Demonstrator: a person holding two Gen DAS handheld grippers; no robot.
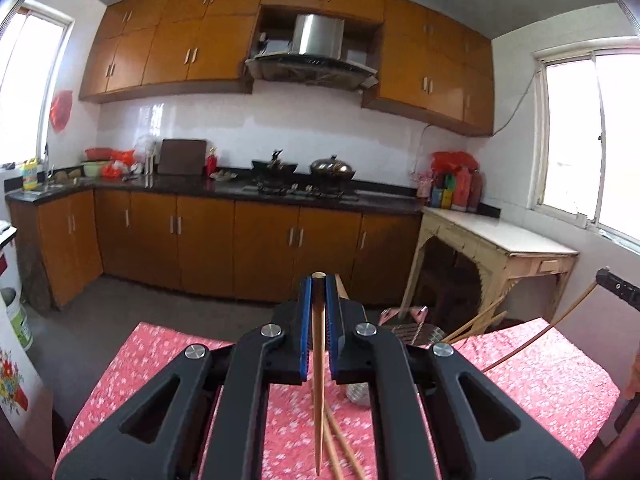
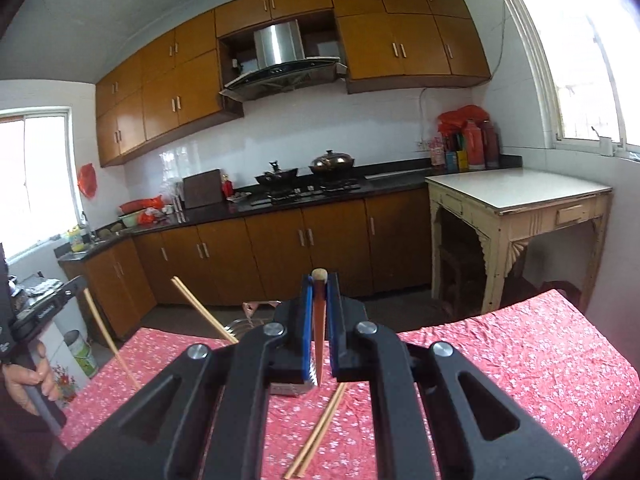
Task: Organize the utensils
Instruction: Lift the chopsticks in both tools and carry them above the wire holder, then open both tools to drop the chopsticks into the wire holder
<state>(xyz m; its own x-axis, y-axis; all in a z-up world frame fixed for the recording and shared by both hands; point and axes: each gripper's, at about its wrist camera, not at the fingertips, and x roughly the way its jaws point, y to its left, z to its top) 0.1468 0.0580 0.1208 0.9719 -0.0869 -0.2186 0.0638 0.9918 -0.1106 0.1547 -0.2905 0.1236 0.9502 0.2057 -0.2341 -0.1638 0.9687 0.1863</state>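
Left gripper: your left gripper [image 1: 319,280] is clenched on one wooden chopstick [image 1: 318,380], which runs from the fingertips at 12 o'clock down to a tapered end at 6 o'clock.
Right gripper: your right gripper [image 2: 319,278] is clamped the same way on a second chopstick [image 2: 319,344], blunt end poking out above the blue pads [image 2: 307,320].
Loose chopsticks: in the right wrist view a pair [image 2: 316,436] lies on the cloth at 6 o'clock, just below your grip; more [image 1: 340,444] show under the left gripper.
Tablecloth: red with small white flowers [image 2: 520,380], covering the table beneath both grippers.
Holder: a metal rack [image 1: 420,330] with chopsticks [image 1: 476,320] leaning out of it stands at 3 o'clock of the left gripper, partly hidden.
Your hand: the left hand [image 2: 32,376] shows at 9 o'clock in the right wrist view.
Side table: cream, worn [image 2: 516,196], at 2 o'clock.
Far counter: dark top with two woks [image 2: 304,170] on the stove at 12 o'clock, brown cupboards [image 2: 280,240] below.
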